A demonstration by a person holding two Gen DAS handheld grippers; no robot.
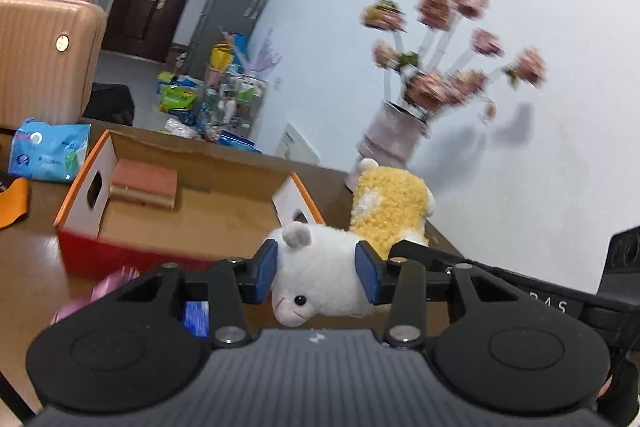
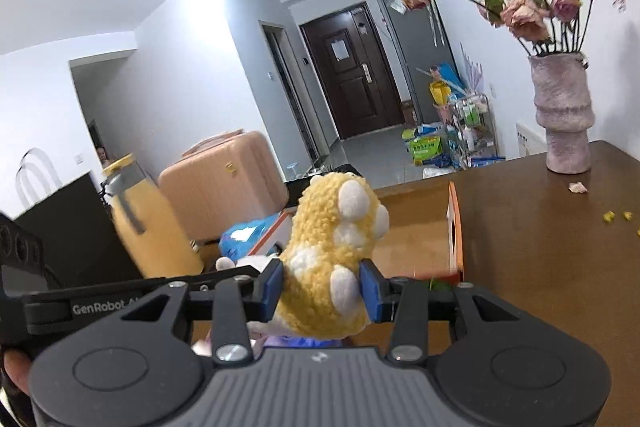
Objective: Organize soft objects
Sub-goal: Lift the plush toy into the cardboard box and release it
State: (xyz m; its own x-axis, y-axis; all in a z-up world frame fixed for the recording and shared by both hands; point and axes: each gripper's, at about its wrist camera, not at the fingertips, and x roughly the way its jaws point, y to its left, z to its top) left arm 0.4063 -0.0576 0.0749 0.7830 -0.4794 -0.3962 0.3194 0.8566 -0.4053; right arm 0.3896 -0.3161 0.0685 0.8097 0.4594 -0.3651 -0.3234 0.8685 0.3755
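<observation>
Left claw (image 1: 316,277) is clamped partway closed on a white plush toy (image 1: 320,279); ahead of it sits an open cardboard box (image 1: 192,211) on the counter (image 1: 32,267). A yellow plush toy (image 2: 332,259) is pinched between the right claw (image 2: 323,287) pads.

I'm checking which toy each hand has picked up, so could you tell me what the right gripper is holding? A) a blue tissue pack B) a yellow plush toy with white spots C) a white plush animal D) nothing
B: in the right wrist view the right gripper has its blue fingers pressed on both sides of the yellow plush toy, which is off the table.
</observation>
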